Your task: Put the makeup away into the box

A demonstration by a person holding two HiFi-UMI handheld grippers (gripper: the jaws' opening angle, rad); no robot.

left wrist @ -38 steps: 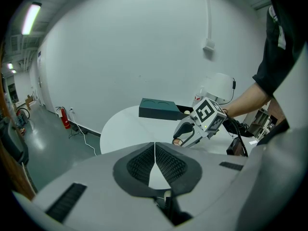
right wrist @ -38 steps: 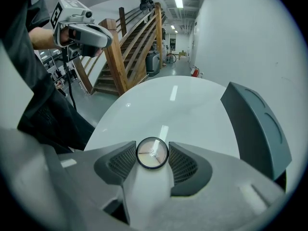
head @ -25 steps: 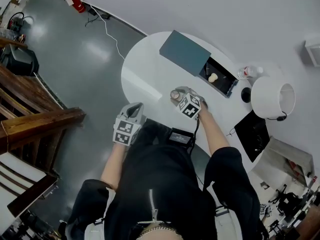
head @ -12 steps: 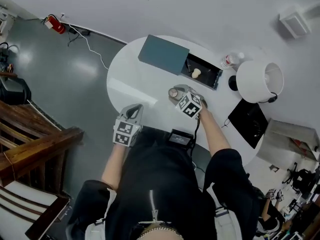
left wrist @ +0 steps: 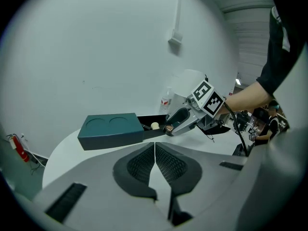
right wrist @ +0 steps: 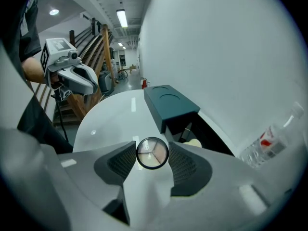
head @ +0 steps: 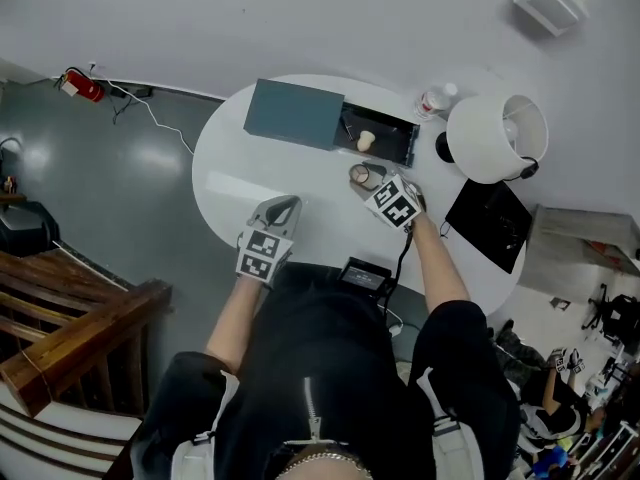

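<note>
While near box, compact within right gripper

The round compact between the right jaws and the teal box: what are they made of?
The round compact: black rim, probably plastic, with a clear glossy lid showing beige powder beneath. The box: dark teal, matte, with two shallow circles pressed into its top; rigid card or moulded plastic, cannot tell which.

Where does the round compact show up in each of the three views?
Head view: round compact held by the right gripper, just below the teal box.
Left gripper view: round compact right of centre, beside the teal box.
Right gripper view: round compact at centre, between the jaws.
Shared landmark: teal box.
</note>
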